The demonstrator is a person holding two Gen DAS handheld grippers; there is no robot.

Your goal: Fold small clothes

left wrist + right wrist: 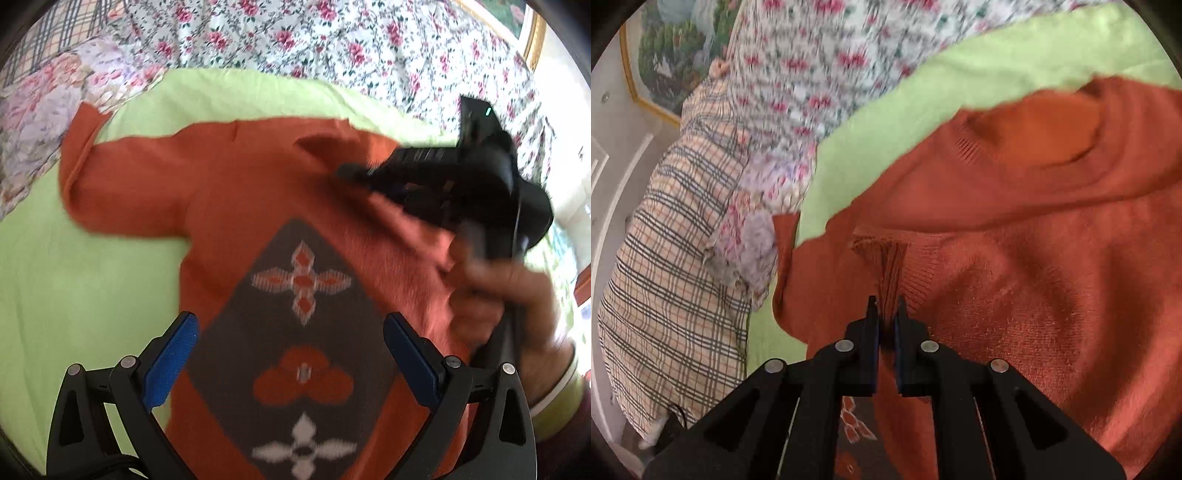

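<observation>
Over at nine o'clock, the plaid pillow [676,266] and the patchwork floral quilt [40,122] sit at the bed's edge, soft and rumpled. Moving in, the lime-green sheet [74,280] lies smooth and flat: that's the working surface. On it sprawls the rust-orange knit sweater [229,184], face up, one sleeve [79,147] flung out to ten o'clock, a brown diamond panel [295,332] with woven flower motifs running down its middle. The left hand-held gripper [291,358] hovers low at six o'clock, blue pads spread wide, nothing between them, the diamond showing through the gap.

Now to the right: the right hand-held gripper [886,314] is pressed together on a ribbed edge of the sweater, probably a cuff or the hem, the fabric bunching into pleats at its tips. From the left wrist view, it sits at two o'clock, blurred and mid-sweep, the person's hand [506,295] wrapped round the handle. It looks like a sleeve or side is being carried across the body.

To do this well: keep the pinch firm, since the knit is stretchy and heavy, lay the fold straight along the diamond's edge, and bring the left one down to pin the body so it doesn't drag. Behind it all, at twelve o'clock, lies the rose-print coverlet [332,40].
</observation>
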